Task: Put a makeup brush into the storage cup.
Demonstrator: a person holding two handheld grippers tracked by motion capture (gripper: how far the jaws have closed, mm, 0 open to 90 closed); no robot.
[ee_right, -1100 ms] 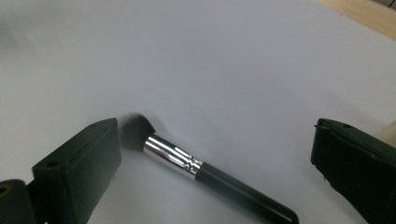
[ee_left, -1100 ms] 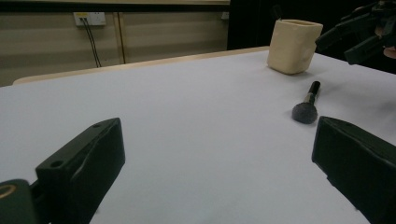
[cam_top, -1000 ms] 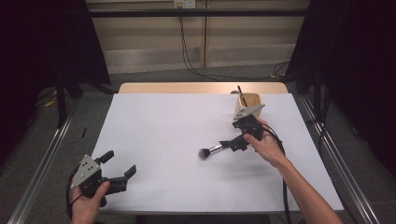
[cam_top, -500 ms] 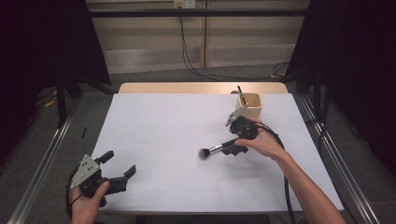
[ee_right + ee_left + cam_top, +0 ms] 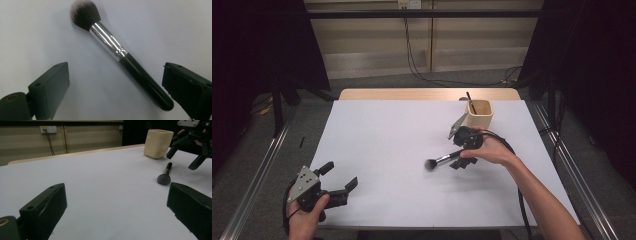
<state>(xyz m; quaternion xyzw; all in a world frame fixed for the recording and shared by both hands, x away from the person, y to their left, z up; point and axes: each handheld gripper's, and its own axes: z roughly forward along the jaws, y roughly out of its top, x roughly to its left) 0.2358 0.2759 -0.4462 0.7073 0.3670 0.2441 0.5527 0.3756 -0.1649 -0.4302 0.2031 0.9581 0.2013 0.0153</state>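
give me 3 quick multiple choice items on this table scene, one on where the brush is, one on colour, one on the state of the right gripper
1. Where does the makeup brush lie?
A. inside the cup
B. flat on the white table, nearer the person than the cup
C. beside the left gripper

2. What colour is the brush's handle?
A. black
B. red
C. white

3. How is the right gripper set?
A. shut on the brush
B. shut on nothing
C. open, one jaw to each side of the handle

Answers:
1 B: the high view shows it on the white table, this side of the beige cup.
2 A: the right gripper view shows a black handle below a silver ferrule.
3 C: in that view the jaws stand wide apart and do not touch the handle.
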